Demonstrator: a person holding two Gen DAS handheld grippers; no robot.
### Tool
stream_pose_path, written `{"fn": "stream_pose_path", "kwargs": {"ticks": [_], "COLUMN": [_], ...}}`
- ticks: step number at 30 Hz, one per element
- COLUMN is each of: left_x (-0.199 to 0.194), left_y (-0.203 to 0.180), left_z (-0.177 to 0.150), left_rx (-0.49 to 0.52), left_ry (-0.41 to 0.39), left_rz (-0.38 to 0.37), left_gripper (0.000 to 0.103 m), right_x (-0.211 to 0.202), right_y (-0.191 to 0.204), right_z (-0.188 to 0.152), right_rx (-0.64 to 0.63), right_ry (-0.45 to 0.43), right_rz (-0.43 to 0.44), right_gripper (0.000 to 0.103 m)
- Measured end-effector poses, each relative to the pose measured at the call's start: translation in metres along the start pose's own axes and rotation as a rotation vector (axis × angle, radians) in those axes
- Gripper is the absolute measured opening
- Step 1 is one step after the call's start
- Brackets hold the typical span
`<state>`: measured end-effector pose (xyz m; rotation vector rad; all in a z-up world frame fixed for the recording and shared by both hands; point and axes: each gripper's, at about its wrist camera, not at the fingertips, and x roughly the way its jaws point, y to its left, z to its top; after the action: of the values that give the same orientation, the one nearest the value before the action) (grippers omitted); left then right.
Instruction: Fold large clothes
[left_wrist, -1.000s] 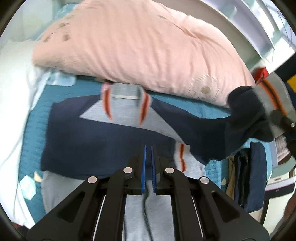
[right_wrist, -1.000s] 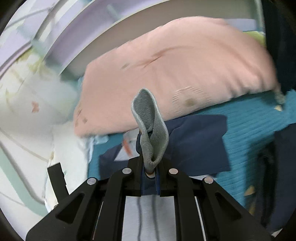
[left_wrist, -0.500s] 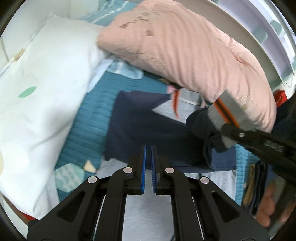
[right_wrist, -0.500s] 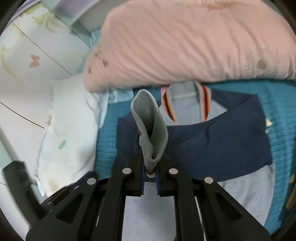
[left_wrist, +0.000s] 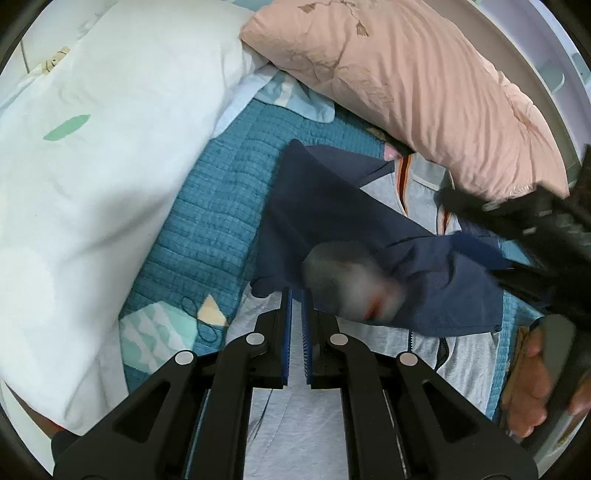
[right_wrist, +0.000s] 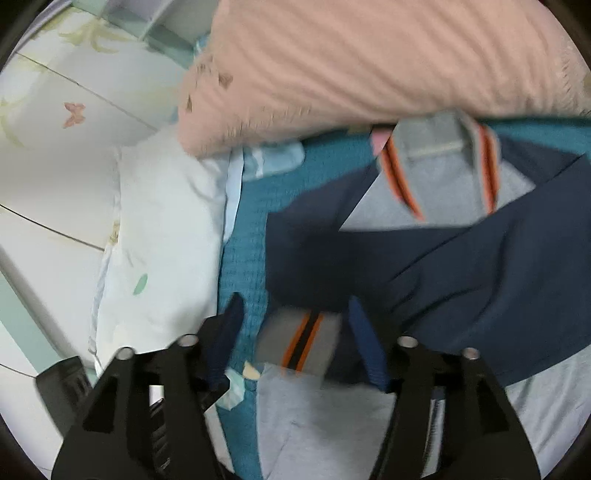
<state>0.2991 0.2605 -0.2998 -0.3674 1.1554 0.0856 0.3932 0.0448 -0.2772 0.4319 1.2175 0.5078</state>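
A navy and grey zip jacket (left_wrist: 351, 229) with orange-striped collar lies on a teal quilt; it also shows in the right wrist view (right_wrist: 424, 258). Its sleeve is folded across the body, with the grey orange-striped cuff (right_wrist: 299, 343) lying loose between the spread fingers of my right gripper (right_wrist: 295, 343), which is open. The cuff appears blurred in the left wrist view (left_wrist: 351, 284). My left gripper (left_wrist: 296, 306) is shut and empty, hovering over the jacket's grey lower part. The right gripper's black body (left_wrist: 535, 229) crosses the left view's right side.
A pink pillow (left_wrist: 406, 81) lies against the jacket's collar. A white pillow (left_wrist: 92, 166) lies to the left. The teal quilt (left_wrist: 221, 192) shows between them. A white headboard curves behind. The person's hand (left_wrist: 535, 369) is at the right.
My right gripper carried the sleeve cuff across the jacket to the left, then opened and let the cuff drop. My left gripper stayed shut and shifted its view leftward.
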Motion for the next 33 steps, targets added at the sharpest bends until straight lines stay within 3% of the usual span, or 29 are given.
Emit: {"fn": "stream_pose_path", "kwargs": {"ticks": [3,6,9,15,17,19,22,26,27,28,31,33], "left_x": [0.007,0.018,0.038,0.071,0.080,0.089,0.096,0.108,0.109,0.110,0.105,0.090], "left_y": [-0.013,-0.031,-0.047,-0.024,-0.010,0.006,0.017,0.017,0.016,0.015,0.013,0.001], "left_z": [0.000,0.002,0.004,0.001,0.002,0.005,0.009,0.012,0.013,0.014,0.017,0.025], "left_rx": [0.017,0.039,0.061,-0.064,-0.121,-0.192,-0.262,-0.278,-0.280,-0.284,-0.304,-0.238], "left_ry": [0.010,0.022,0.050,0.159,0.187,0.207,0.205,0.235,0.221,0.207,0.181,0.114], "left_rz": [-0.009,-0.027,-0.022,-0.068,-0.072,-0.094,-0.168,-0.194,-0.212,-0.222,-0.239,-0.250], "left_gripper": [0.006,0.006,0.006,0.008,0.016,0.035,0.037,0.037,0.029,0.010,0.007,0.007], "right_x": [-0.025,-0.051,-0.064,-0.064,-0.061,-0.058,-0.056,-0.058,-0.059,-0.060,-0.064,-0.067], "right_y": [-0.021,-0.048,-0.075,-0.126,-0.136,-0.139,-0.140,-0.151,-0.155,-0.159,-0.168,-0.176], "right_z": [0.008,0.012,0.014,-0.001,-0.006,-0.012,-0.017,-0.017,-0.017,-0.016,-0.015,-0.015], "right_rx": [0.029,0.012,0.005,0.030,0.048,0.044,0.035,0.066,0.079,0.087,0.099,0.107], "right_ry": [-0.037,-0.089,-0.078,-0.014,0.008,0.020,0.027,0.026,0.024,0.021,0.022,0.019], "right_rz": [-0.040,-0.155,-0.247,-0.335,-0.322,-0.313,-0.320,-0.323,-0.324,-0.322,-0.340,-0.348], "right_gripper": [0.065,0.065,0.065,0.065,0.065,0.065,0.065,0.065,0.065,0.065,0.065,0.065]}}
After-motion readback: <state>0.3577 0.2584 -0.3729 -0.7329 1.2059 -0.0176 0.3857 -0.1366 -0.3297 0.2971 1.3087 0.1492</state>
